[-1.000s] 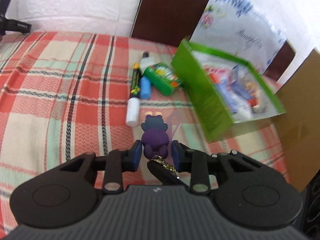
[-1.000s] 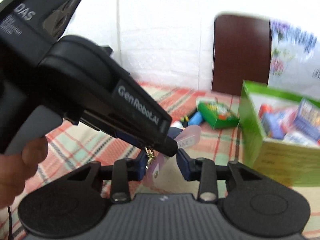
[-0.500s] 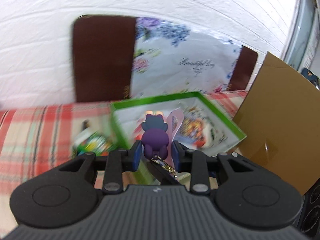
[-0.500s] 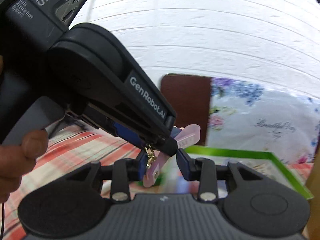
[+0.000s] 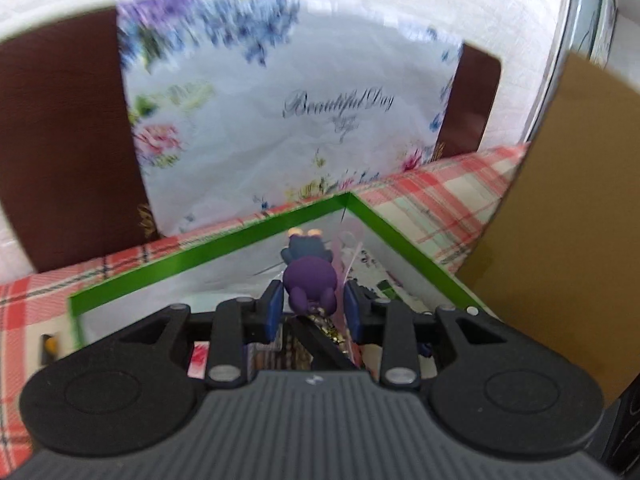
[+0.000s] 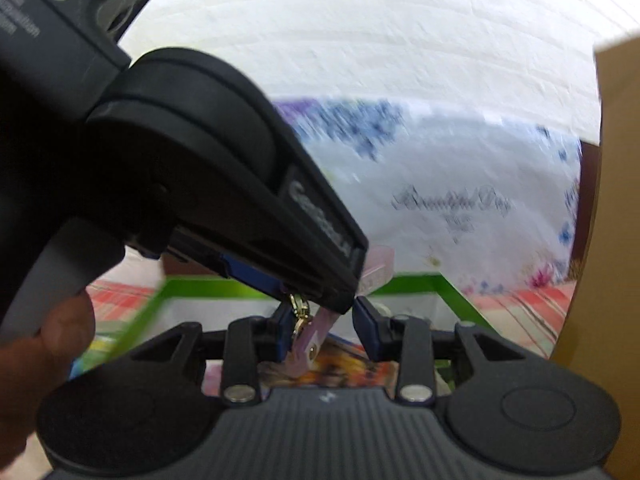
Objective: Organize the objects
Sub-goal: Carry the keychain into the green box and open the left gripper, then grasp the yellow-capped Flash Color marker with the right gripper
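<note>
Over green box [image 5: 224, 246] on plaid-covered desk [image 5: 452, 184]; white wall, floral bag [image 5: 280, 120], cardboard [image 5: 560, 220] behind.
Left gripper [image 5: 313, 307]: jaws just eased wider, pads beside purple figure [image 5: 308, 276]. Right gripper [image 6: 320, 326]: jaws clamped on pink tag [image 6: 312, 338], left tool crossing above; a hand [image 6: 44, 352] lower left.

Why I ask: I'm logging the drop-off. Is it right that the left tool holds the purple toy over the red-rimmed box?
No: the box has a green rim, not red, as the left wrist view shows. The left tool does hold the purple toy over it.
</note>
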Tool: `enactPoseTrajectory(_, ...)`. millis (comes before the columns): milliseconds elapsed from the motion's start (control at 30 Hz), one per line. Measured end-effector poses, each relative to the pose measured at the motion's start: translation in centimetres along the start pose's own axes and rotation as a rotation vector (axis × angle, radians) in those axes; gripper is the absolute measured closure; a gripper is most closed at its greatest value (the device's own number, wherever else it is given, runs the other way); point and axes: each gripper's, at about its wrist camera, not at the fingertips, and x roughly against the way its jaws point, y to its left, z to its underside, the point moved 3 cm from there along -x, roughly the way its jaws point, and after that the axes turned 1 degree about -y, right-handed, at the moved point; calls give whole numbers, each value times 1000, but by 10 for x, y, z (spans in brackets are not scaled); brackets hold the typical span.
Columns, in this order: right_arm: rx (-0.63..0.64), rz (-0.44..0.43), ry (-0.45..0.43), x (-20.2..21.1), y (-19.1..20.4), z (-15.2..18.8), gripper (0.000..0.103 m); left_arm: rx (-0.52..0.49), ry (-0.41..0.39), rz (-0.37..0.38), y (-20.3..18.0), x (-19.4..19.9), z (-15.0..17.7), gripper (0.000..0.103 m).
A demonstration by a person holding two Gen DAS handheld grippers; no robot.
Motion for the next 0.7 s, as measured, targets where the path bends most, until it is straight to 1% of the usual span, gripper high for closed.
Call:
enactPoseTrajectory(67, -23, 29, 61, -18, -7, 6, 64, 3, 17, -42, 2, -14, 1, 63)
enactPoseTrajectory(100, -46, 32, 61, -19, -10, 9, 58, 9, 19, -59, 4, -15, 1, 63)
enactPoseTrajectory(133, -71, 26, 47, -16, -12, 10, 54, 17, 19, -61, 6, -12, 2, 60)
enactPoseTrajectory(167, -81, 20, 38, -12, -13, 11, 53, 20, 12, -53, 7, -7, 3, 57)
enactPoseTrajectory(200, -82, 22, 30, -5, -12, 13, 53, 15, 3, -56, 7, -2, 5, 56)
enactPoseTrajectory(300, -97, 16, 4, 19, -12, 18, 53, -17, -10, -103, 4, 14, 10, 56)
enactPoseTrajectory(433, -119, 12, -22, 54, -9, 25, 53, -32, -22, -132, -1, 45, 21, 55)
enactPoseTrajectory(467, -122, 6, -22, 55, -12, 20, 53, -39, -23, -144, -3, 52, 25, 52)
enactPoseTrajectory(500, -121, 0, -18, 65, -8, 23, 53, -46, -25, -156, -5, 58, 28, 50)
enactPoseTrajectory(533, -117, -6, -12, 71, -4, 20, 53, -49, -28, -162, -6, 66, 32, 50)
enactPoseTrajectory(633, -97, -11, 2, 94, -1, 27, 51, -48, -24, -168, -9, 87, 47, 50)
enactPoseTrajectory(667, -100, -17, 11, 91, -6, 25, 51, -46, -19, -173, -9, 92, 52, 50)
enactPoseTrajectory(700, -109, -27, 20, 96, -5, 27, 51, -43, -13, -181, -9, 96, 57, 50)
